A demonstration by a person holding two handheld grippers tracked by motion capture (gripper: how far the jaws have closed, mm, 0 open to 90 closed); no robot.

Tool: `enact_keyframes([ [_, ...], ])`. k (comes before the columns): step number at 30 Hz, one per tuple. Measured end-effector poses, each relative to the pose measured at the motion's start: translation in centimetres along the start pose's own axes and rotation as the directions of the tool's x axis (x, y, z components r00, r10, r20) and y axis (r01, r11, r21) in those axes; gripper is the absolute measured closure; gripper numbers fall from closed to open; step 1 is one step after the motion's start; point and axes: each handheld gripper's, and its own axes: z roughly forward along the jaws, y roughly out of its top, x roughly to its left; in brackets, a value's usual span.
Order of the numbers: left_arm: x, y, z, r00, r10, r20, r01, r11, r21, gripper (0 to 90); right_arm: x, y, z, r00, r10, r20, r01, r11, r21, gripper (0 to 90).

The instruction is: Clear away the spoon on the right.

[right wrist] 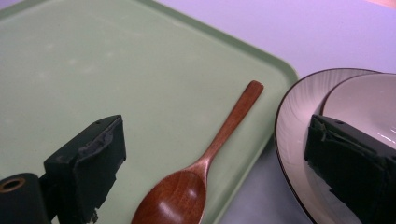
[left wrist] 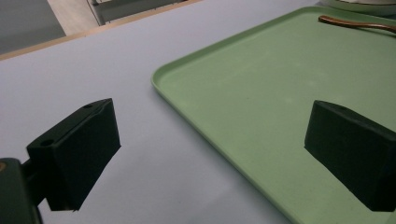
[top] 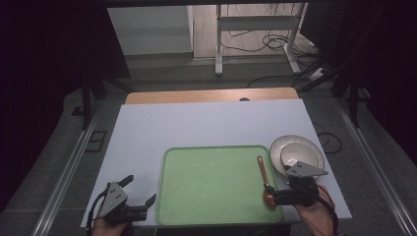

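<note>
1. A wooden spoon (right wrist: 205, 154) lies flat on the right side of a green tray (top: 206, 182), its bowl toward the person and its handle pointing away, beside a plate (top: 278, 147) holding a bowl (top: 295, 153)
2. The right gripper (top: 273, 197) hovers over the spoon's bowl with its jaws wide apart and nothing between them
3. The left gripper (top: 140, 194) rests off the tray's left edge on the white table (top: 206, 123), jaws equally wide and empty
4. The spoon looks light, rigid and smooth; its thin neck just above the bowl probably offers the surest pinch, though the flat-lying handle may skid on the slick tray
</note>
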Motion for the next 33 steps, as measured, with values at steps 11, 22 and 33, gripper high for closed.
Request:
enact_keyframes([
  [11, 0.0, 0.0, 0.0, 1.0, 0.0, -0.001, 0.0, 1.0, 0.001, 3.2, -0.2, -0.7, -0.9, 0.9997, 0.005, 0.026, -0.005, 1.0, -0.009, 2.1],
  [22, 0.0, 0.0, 0.0, 1.0, 0.0, -0.001, 0.0, 1.0, 0.002, 3.2, -0.6, -1.5, -2.0, 0.9984, 0.014, 0.055, -0.012, 1.0, -0.024, 1.7],
  [33, 0.0, 0.0, 0.0, 1.0, 0.0, -0.001, 0.0, 1.0, 0.002, 3.1, -0.8, -2.2, -3.0, 0.9966, 0.028, 0.078, -0.025, 0.999, -0.031, 1.7],
])
